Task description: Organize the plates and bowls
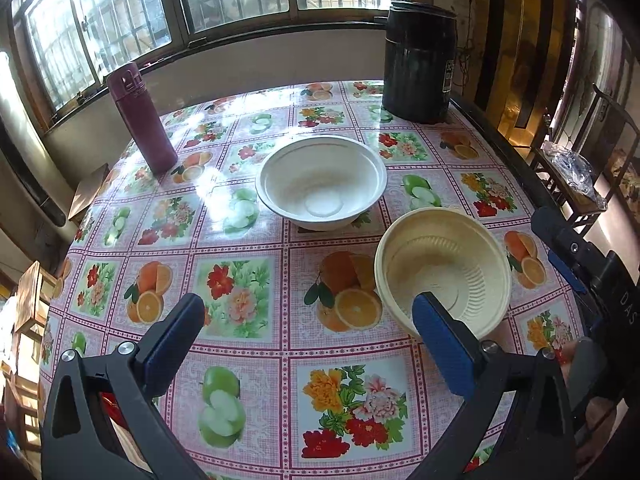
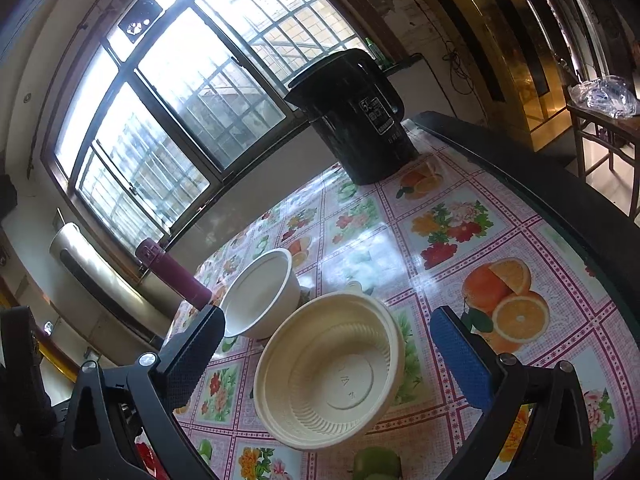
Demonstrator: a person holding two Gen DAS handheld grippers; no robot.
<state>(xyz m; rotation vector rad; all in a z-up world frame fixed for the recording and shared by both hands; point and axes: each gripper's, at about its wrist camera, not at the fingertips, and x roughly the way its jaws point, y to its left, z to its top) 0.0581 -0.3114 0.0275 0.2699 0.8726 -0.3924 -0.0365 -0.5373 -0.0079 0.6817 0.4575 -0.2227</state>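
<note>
1. Bowls sit apart on the fruit-and-flower patterned tablecloth (image 1: 240, 280): a white round paper bowl (image 1: 321, 181) farther in, a cream ribbed plastic bowl (image 2: 329, 369) nearer the right edge.
2. Left gripper (image 1: 308, 330) has its fingers spread wide over bare cloth, beside the cream bowl.
3. Right gripper (image 2: 328, 346) has its fingers wide apart either side of the cream bowl, gripping nothing.
4. A maroon cylindrical flask (image 1: 141, 117) and a black plastic kettle (image 1: 420, 60) stand near the window.

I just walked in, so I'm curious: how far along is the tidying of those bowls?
Barely begun. Nothing is stacked: the white bowl and cream bowl sit apart on the table. Nothing is in hand; the left gripper and right gripper are open, the right one nearing the cream bowl. Stacking remains.
</note>
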